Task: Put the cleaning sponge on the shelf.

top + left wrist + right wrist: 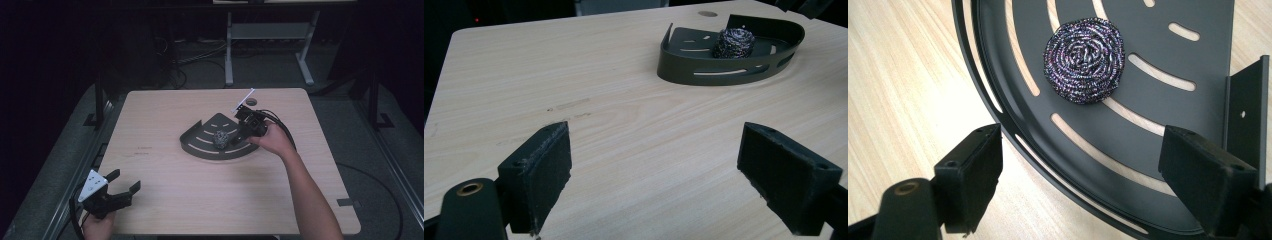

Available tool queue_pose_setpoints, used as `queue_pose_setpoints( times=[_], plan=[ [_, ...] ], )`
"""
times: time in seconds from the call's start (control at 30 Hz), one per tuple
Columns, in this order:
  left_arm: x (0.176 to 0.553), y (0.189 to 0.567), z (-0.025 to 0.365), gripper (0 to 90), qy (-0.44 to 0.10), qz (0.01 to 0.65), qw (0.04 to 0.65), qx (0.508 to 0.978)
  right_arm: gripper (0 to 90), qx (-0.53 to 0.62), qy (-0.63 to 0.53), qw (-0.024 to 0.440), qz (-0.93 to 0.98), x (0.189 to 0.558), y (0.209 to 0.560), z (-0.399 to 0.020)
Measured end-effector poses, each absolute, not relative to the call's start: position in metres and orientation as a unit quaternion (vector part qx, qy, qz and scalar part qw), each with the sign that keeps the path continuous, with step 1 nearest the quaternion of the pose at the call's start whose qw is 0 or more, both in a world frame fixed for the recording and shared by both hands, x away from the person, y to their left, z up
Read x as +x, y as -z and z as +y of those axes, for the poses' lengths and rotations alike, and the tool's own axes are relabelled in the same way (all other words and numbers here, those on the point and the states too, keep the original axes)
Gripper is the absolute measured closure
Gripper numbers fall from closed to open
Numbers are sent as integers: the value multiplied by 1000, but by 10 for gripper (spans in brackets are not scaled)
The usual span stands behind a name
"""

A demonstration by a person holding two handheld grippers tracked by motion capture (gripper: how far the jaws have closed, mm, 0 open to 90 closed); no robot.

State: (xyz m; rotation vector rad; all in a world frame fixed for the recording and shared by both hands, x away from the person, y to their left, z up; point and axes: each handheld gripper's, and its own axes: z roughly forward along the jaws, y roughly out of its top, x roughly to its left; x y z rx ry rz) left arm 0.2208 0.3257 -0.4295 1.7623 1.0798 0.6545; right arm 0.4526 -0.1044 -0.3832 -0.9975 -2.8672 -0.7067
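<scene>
High view: dark quarter-round tray (200, 142) sits mid-table (165, 200), slotted floor, low rim. Steel-wool scrubber (220, 138) lies inside the tray, near its centre. My right gripper (241, 134) is at the tray's right side, tips over the tray edge just beside the scrubber; can't tell jaw state from here. My left gripper (125, 181) is well apart from the tray, down at the near-left corner of the table, jaws spread, empty, grey plate on top.

Left gripper view: my jaws wide apart, nothing btwn them, bare wood under. Tray (684, 70) is far ahead to the right, scrubber (734, 43) upright-ish on its floor, close to the tray's straight back wall.

Right gripper view: my jaws spread, not touching anything. One pad is outside the tray's curved rim (998, 112) over the wood, the other over the tray floor by the straight wall. Scrubber (1084, 59) lies flat on the tray floor ahead of the jaws, across a couple of slots, clear of both pads.
</scene>
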Motion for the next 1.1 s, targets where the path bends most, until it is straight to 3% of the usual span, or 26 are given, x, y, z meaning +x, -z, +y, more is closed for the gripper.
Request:
queue_pose_setpoints(
  times=[1.1],
  plan=[
    [221, 430, 324, 134, -264, 438, 466, 722, 173, -318, 243, 5, -916, 421, 380, -139]
  ],
)
